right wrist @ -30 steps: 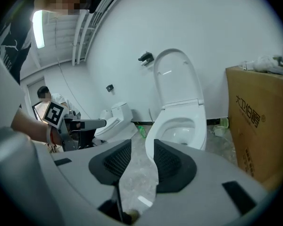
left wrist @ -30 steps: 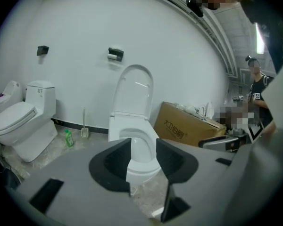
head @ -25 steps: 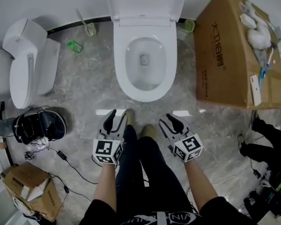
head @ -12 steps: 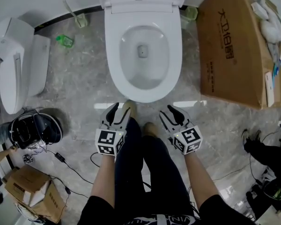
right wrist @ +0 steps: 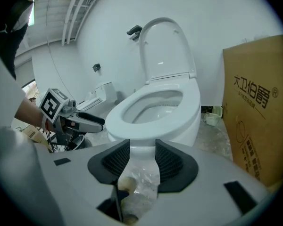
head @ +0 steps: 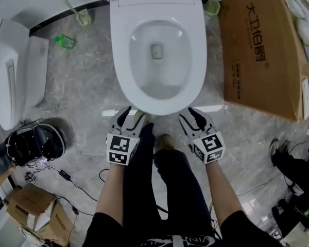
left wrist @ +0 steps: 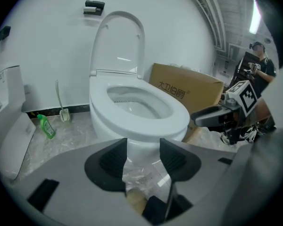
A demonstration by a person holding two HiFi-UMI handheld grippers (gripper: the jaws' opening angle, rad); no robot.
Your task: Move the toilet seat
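On the grey marble floor [head: 82,96], the toilet seat [head: 120,60] lies flat on its bowl [head: 157,81], just ahead of our fingertips [head: 122,120]. Our left gripper [head: 132,114] and right gripper [head: 189,115] have just been opening, and both are empty.

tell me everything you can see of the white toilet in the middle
The toilet is glossy white, ceramic by its look, with an oval bowl that has a small dark square mark inside. Its seat ring lies flat on the rim, while the lid stands raised, upright in front of the white wall. The base stands on the grey marbled floor. A cardboard box stands beside it on the right, a little apart. Nothing rests on the seat ring.
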